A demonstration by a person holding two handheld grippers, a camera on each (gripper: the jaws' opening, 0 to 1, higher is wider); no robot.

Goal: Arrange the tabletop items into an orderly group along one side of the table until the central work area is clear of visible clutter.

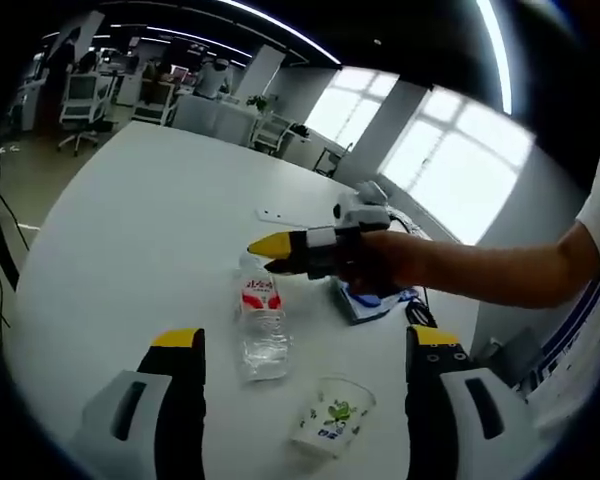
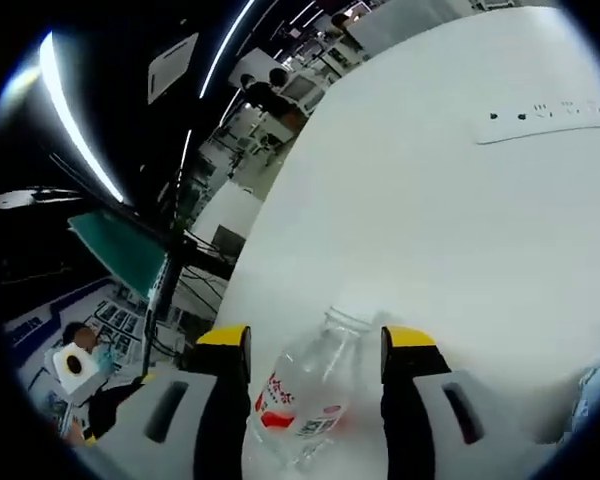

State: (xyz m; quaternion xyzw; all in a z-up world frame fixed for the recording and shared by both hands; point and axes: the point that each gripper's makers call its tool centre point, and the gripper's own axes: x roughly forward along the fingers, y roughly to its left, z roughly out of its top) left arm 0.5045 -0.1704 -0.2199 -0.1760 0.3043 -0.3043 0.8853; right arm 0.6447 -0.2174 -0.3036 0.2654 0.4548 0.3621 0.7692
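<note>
Fingers of the right gripper (image 2: 315,345) are bracketing, spread and not yet pinching, the upright water bottle (image 2: 305,395) at lower centre of the right gripper view, while the left gripper (image 1: 305,350) is hanging open nearer the plastic cup (image 1: 332,415).

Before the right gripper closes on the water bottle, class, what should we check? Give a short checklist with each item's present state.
1. Water bottle sits between the right gripper jaws: ok.
2. Jaws open wide enough around it: ok.
3. Bottle upright on the white table: ok.
4. Bottle cap on: cannot tell.
5. Paper cup stands apart from the bottle: ok.
6. Left gripper is open and holds nothing: ok.
</note>
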